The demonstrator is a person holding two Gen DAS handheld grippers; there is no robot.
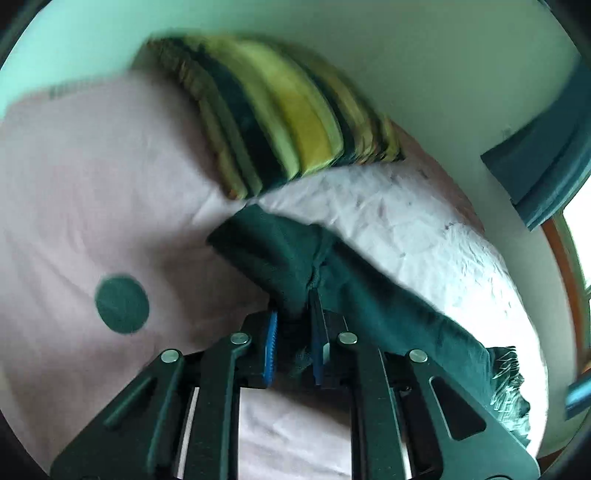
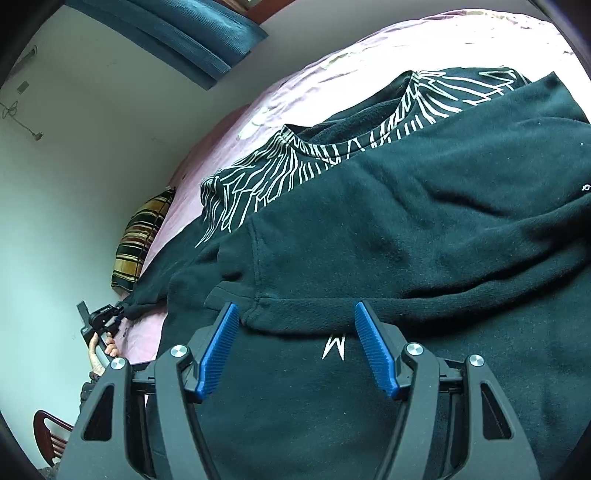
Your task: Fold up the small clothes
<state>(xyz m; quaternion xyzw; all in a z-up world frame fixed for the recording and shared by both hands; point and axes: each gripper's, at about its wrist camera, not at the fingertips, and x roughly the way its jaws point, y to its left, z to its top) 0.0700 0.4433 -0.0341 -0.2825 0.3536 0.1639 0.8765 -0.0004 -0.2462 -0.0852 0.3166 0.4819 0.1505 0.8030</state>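
The left gripper [image 1: 295,328] was clenched on a bunched fold of the sweatshirt [image 1: 295,258]; in the left wrist view the dark cloth was pinched between its blue pads [image 1: 271,343] at lower centre and trailed off to the lower right of the frame. The bed [image 1: 92,192], under a pink sheet, filled the left and centre of that view, with a dark round spot [image 1: 122,304] on the sheet at lower left. A striped pillow [image 1: 280,122], blurred, lay at upper centre against the wall.

In the right wrist view the sweatshirt [image 2: 406,221] lay spread over the bed [image 2: 295,92], filling the centre and right of the frame. Its collar, with a pale line print, sat at upper centre. A folded layer lay across the middle, and its ribbed edge ran just in front of the right gripper [image 2: 293,332]. The right gripper stood released, its jaws well apart with that edge between them; the pads [image 2: 218,350] did not press on the cloth. A small pale "M" mark showed between the fingers.

At the left edge of that view a hand [image 2: 101,350] held the left gripper [image 2: 120,312], which gripped a sleeve end. The pillow [image 2: 140,236] lay above it. A curtain [image 2: 177,33] hung at upper left.
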